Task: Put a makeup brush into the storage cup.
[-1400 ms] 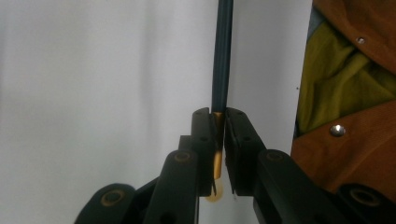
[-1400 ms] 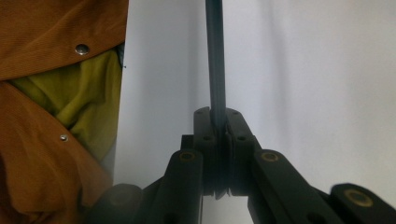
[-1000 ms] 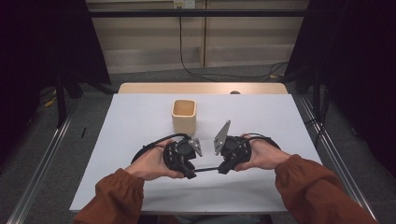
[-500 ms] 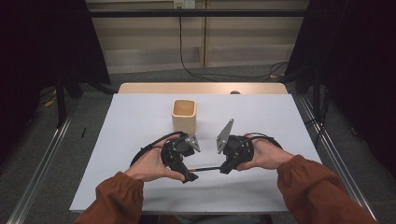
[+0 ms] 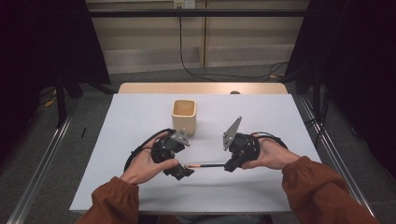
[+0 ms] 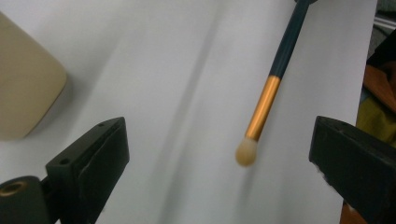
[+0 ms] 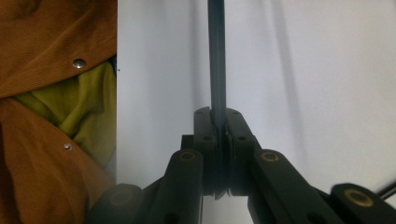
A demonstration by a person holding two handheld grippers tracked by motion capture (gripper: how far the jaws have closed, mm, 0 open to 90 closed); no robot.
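Brush [image 5: 205, 165], light, stiff, thin-handled, near the cup [image 5: 184, 115]: my right claw [image 7: 217, 122] pinches its dark handle, left claw [image 6: 219, 154] just opened wide, bristle tip loose between.

On the white rectangular table [image 5: 140, 116], the left black two-jaw gripper [image 5: 183, 171] and the right black two-jaw gripper [image 5: 229, 166] face each other near the person's edge, apart, with a thin dark-handled brush with a metal collar and pale tip [image 5: 205, 165] spanning the gap between them. Its handle end sits between the right gripper's fingers [image 7: 208, 140]; its tip lies between the left gripper's fingers [image 6: 100, 149], touching neither. The square beige wooden cup [image 5: 184, 115] stands behind the left gripper's fingers, just beside them, farther from the person.
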